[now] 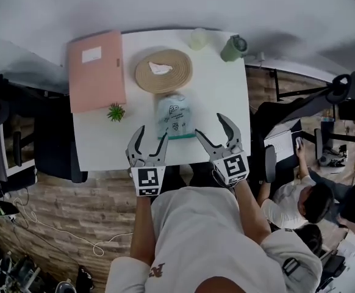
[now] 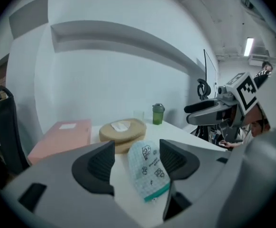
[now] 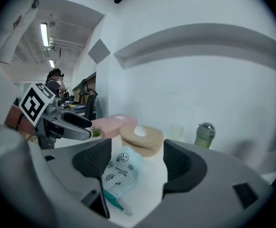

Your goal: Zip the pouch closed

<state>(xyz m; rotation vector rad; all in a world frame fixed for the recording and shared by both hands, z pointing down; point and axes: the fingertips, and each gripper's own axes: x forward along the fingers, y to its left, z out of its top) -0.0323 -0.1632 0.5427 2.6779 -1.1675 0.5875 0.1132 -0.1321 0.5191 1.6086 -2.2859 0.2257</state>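
1. White table [image 1: 226, 102] against a pale wall; the pouch [image 1: 174, 116] lies on it near the front edge, with its teal zip edge toward me.
2. My left gripper [image 1: 152, 133] hangs above the table, just left of the pouch. Its jaws are spread wide with nothing between the pads.
3. My right gripper [image 1: 210, 126] hangs just right of the pouch, jaws likewise wide apart and empty.
4. Through each gap I see the pouch lying beyond, untouched.
5. Just behind the pouch sits a tan round case [image 1: 163, 71].
6. Left of the pouch stands a plant [image 1: 116, 112], and a pink folder [image 1: 96, 78] lies farther left.
7. Well behind the pouch, to the right, stand a green bottle [image 1: 233, 47] and a cup [image 1: 198, 38].
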